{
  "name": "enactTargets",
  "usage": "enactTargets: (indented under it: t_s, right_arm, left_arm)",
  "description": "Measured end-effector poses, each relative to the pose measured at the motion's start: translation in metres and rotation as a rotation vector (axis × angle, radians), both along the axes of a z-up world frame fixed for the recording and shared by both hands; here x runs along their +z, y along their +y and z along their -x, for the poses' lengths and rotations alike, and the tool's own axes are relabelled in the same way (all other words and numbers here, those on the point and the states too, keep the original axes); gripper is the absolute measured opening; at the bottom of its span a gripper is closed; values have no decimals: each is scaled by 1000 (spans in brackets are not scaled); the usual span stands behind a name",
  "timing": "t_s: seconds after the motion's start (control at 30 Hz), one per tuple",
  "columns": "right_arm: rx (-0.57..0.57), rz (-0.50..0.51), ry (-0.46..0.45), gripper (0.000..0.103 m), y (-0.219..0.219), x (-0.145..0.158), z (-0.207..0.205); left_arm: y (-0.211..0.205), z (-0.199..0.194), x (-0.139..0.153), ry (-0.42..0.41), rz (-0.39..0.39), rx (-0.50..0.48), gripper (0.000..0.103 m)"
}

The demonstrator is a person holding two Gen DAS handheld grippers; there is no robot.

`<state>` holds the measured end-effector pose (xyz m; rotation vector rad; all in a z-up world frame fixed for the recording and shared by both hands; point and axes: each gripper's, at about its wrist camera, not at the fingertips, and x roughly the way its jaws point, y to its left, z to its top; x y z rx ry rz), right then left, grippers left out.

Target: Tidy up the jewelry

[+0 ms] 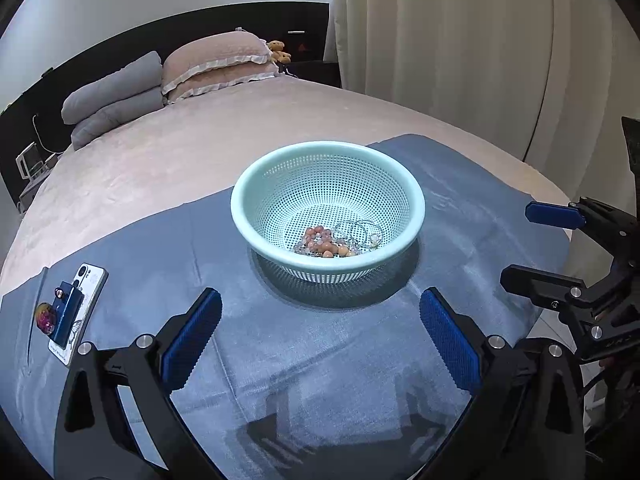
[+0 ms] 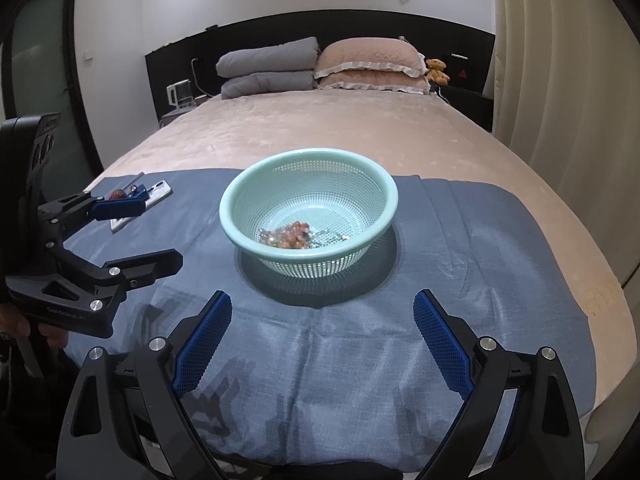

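A mint green perforated basket (image 1: pixel 240 216) stands on a blue cloth (image 1: pixel 320 360) on the bed; it also shows in the right wrist view (image 2: pixel 236 216). Inside lies a heap of jewelry (image 1: pixel 336 242): pink and orange bead bracelets and thin silver rings or chains, also visible in the right wrist view (image 2: pixel 290 236). My left gripper (image 1: pixel 320 316) is open and empty, just short of the basket. My right gripper (image 2: pixel 322 320) is open and empty, also just short of the basket. Each gripper shows in the other's view, the right (image 1: pixel 544 244) and the left (image 2: pixel 140 232).
A white phone (image 1: pixel 80 308) with a blue holder and a shiny round bauble (image 1: pixel 46 316) lies on the cloth's left side, also in the right wrist view (image 2: pixel 156 192). Pillows (image 2: pixel 320 66) and a teddy bear (image 2: pixel 437 71) are at the headboard. Curtains (image 1: pixel 460 40) hang on the right.
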<state>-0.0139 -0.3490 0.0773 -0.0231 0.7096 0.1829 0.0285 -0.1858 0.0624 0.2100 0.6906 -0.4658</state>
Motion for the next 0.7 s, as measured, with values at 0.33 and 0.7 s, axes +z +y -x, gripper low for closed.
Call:
enactTargets:
  t_s: [0.33,0.7]
  right_arm:
    - [-18,5,19,88,-2,-2,-2]
    - [-22,-6,17,88,-6,-3,0]
  left_arm:
    - [-2,0,0,1,-4,5,97]
    - [3,0,5,-2,34,13,97]
